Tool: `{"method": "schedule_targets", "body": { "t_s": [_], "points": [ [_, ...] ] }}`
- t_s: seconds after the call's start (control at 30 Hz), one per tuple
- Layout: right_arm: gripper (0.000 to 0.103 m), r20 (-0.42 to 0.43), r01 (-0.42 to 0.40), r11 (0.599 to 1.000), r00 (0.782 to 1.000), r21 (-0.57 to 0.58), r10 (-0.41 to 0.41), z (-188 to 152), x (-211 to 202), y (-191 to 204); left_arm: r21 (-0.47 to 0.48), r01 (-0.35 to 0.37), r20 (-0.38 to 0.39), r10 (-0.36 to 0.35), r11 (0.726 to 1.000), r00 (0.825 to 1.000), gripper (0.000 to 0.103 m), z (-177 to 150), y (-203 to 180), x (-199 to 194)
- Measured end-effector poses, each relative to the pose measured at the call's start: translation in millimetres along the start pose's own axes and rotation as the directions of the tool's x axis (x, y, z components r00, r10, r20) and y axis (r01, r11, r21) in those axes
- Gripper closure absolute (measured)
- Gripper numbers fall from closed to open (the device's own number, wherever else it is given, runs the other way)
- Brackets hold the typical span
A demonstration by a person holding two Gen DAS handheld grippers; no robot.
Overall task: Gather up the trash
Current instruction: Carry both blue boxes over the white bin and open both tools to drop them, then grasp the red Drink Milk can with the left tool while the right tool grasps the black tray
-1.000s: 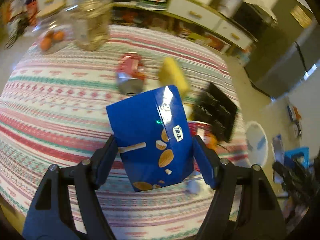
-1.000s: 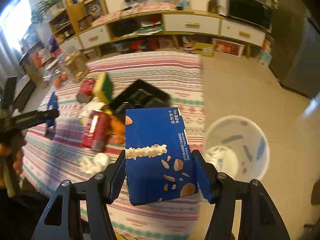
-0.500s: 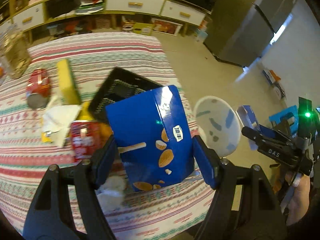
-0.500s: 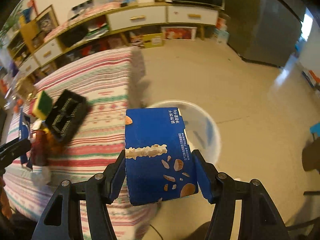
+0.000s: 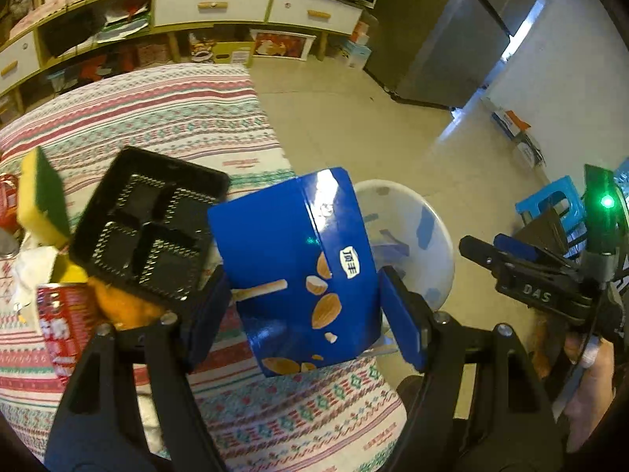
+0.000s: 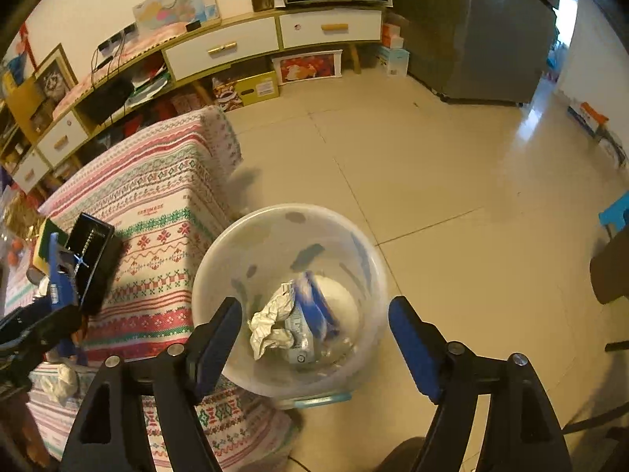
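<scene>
Bin [image 6: 275, 236] rim under spread right gripper [image 6: 312, 338]

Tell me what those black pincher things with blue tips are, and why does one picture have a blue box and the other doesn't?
They are grabbing tools. A person holds one in each hand, and each carries a camera that looks out between its two fingers.

One picture comes from the left gripper. It squeezes a blue cookie box over a table with a striped tablecloth. On the table lie a black mesh tray, a yellow-green sponge and a red can.

The other picture comes from the right gripper. It is open and holds nothing. It hangs over a clear trash bin on the floor beside the table. Inside the bin lie crumpled paper and a blue box.
</scene>
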State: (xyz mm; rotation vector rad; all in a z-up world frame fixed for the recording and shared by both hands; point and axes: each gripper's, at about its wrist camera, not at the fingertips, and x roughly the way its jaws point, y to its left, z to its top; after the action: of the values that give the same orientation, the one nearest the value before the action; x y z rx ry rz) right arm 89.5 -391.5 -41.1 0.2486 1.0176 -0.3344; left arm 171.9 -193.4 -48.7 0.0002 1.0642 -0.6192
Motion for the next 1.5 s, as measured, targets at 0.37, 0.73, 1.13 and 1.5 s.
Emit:
{"method": "schedule_targets", "body": {
  "t_s": [0.37, 0.73, 1.13, 1.5],
  "points": [
    [0.024, -0.011, 0.056, 0.998, 0.998, -0.023, -0.057, -17, -18, -24, 0.02, 0.069, -0.04, -0.068, 0.997, 0.997, 0.027, 10, -30, 33],
    [0.024, -0.022, 0.095, 0.995, 0.995, -0.026, -0.095, -30, -24, -50, 0.037, 0.166, -0.036, -0.165, 0.985, 0.986, 0.022, 17, -57, 59],
    [0.024, 0.004, 0.105, 0.993, 0.994, -0.052, -0.105, -28, -35, -40, 0.018, 0.082, -0.009, -0.082, 0.996, 0.997, 0.017, 23, -36, 32],
    [0.024, 0.047, 0.09, 0.99, 0.995, -0.11, -0.085, -25, -51, -10, 0.027, -0.049, 0.002, 0.049, 0.998, 0.999, 0.016, 8, -3, -7]
  ]
}}
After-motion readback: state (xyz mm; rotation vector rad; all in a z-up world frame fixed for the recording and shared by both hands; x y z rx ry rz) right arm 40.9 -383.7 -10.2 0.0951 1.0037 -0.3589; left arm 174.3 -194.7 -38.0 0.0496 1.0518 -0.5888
